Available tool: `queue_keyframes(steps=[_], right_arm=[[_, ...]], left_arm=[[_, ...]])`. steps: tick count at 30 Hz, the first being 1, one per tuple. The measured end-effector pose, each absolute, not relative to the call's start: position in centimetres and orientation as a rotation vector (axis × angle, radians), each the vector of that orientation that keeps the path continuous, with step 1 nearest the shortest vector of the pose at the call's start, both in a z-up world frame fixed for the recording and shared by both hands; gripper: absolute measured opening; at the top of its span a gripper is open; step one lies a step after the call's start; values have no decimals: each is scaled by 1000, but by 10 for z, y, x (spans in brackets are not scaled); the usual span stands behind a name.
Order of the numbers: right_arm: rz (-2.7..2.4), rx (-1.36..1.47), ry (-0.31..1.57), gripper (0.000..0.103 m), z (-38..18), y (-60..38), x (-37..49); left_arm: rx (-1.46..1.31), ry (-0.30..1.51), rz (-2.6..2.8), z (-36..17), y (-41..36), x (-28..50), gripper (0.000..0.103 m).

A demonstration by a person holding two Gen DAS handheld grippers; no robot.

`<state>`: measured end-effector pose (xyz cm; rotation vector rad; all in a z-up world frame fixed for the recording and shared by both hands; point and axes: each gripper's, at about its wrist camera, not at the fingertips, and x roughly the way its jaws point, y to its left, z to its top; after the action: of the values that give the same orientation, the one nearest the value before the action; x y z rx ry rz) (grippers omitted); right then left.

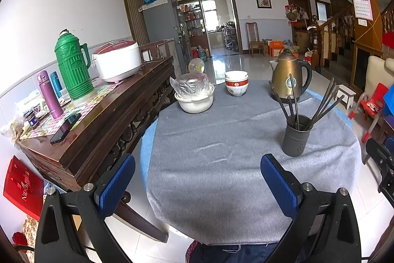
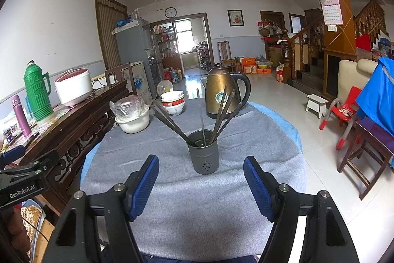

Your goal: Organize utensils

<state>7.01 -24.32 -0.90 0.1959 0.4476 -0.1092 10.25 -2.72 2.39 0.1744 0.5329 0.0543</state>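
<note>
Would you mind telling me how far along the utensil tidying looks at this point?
Done: the chopsticks already stand in the dark holder on the grey cloth. In hand: nothing; the left gripper and right gripper have open, empty jaws. Left: no loose utensils show on the table.

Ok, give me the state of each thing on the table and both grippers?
Dark chopsticks: standing in holder, fanned out.
Grey perforated holder: upright.
Brass-coloured kettle: lid shut.
Stacked bowls: upright.
White basin: plastic-covered.
Left gripper: open, empty.
Right gripper: open, empty.
</note>
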Motion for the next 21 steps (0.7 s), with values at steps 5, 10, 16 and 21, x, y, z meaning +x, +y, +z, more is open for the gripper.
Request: queue_keyframes(steps=[5,10,16,21], right_arm=[[-110,196,447,75,-8,-244,70],[-111,196,447,75,-8,-245,70],[-122,196,436,75,-5,-249,72],[-136,209,433,75,-3,-259,77]], left_arm=[[173,534,54,24,-27,103,101],[170,538,57,23,-26,104,101],[170,543,58,22,-26,106,101],[178,557,55,21,-31,112,101]])
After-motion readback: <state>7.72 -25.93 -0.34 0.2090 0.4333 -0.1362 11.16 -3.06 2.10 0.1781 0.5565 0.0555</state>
